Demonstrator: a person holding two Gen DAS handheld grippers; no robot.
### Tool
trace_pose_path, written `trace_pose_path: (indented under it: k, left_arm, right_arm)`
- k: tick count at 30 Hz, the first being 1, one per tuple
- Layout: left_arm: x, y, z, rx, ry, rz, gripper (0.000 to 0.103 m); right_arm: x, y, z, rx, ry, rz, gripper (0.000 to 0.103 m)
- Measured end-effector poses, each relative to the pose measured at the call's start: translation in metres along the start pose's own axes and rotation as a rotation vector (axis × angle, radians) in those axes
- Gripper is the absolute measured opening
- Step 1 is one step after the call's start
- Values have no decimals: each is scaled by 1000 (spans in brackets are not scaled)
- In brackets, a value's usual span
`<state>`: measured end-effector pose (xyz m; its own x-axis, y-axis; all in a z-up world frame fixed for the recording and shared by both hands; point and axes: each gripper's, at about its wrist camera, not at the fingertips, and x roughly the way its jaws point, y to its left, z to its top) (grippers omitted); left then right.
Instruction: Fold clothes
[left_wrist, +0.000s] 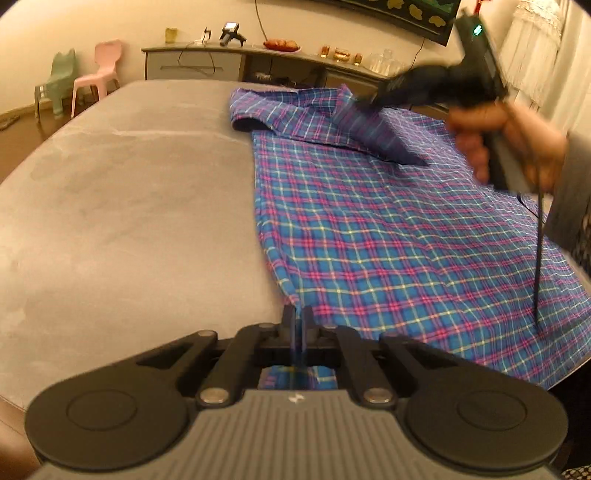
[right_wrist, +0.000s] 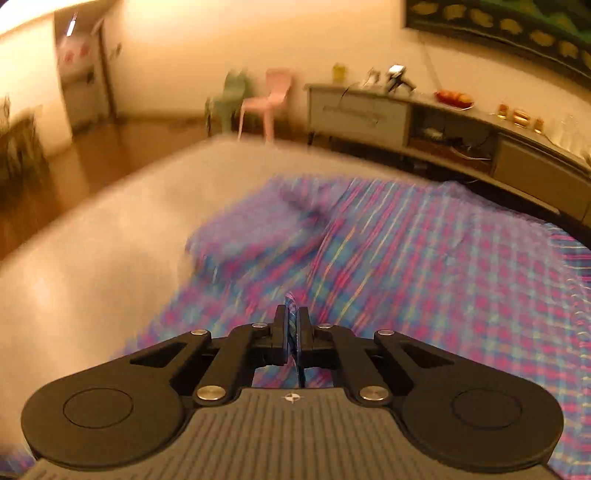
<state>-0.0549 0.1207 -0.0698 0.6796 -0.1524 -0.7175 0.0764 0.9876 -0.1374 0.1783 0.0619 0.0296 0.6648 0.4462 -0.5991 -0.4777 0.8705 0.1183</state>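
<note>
The broad grey table (left_wrist: 110, 206) carries a blue, pink and yellow plaid cotton shirt (left_wrist: 388, 229), spread flat on its right half, long axis running from the near edge to the collar at the far end. My left gripper (left_wrist: 297, 325) pinches the shirt's near hem corner, fingers pressed together on cloth. My right gripper (right_wrist: 293, 325), blurred, also clamps a fold of plaid.

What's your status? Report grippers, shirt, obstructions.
Left gripper shut on plaid shirt near edge. Right gripper shut on shirt fabric farther up. Shirt partly spread on grey table. Nothing in the way.
</note>
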Motion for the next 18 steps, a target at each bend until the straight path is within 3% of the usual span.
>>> trace_pose_path:
  k: [6,10,13,18]
  left_arm:
    - [-23,-27,5,129,-130,54,2]
    - [-41,-68,10,318,-219,84,2]
    - [-42,-98,7,418,-236,64,2]
    - [-17,-128,-2,477,-166,11,2]
  right_arm:
    - [-47,-79,28,264,-134,14,1]
    - [-62,-138,35,470,-220,44,1]
    - [-74,-178,28,548,-259,4,1]
    - [-95,-243,15,674,-321,-68,1]
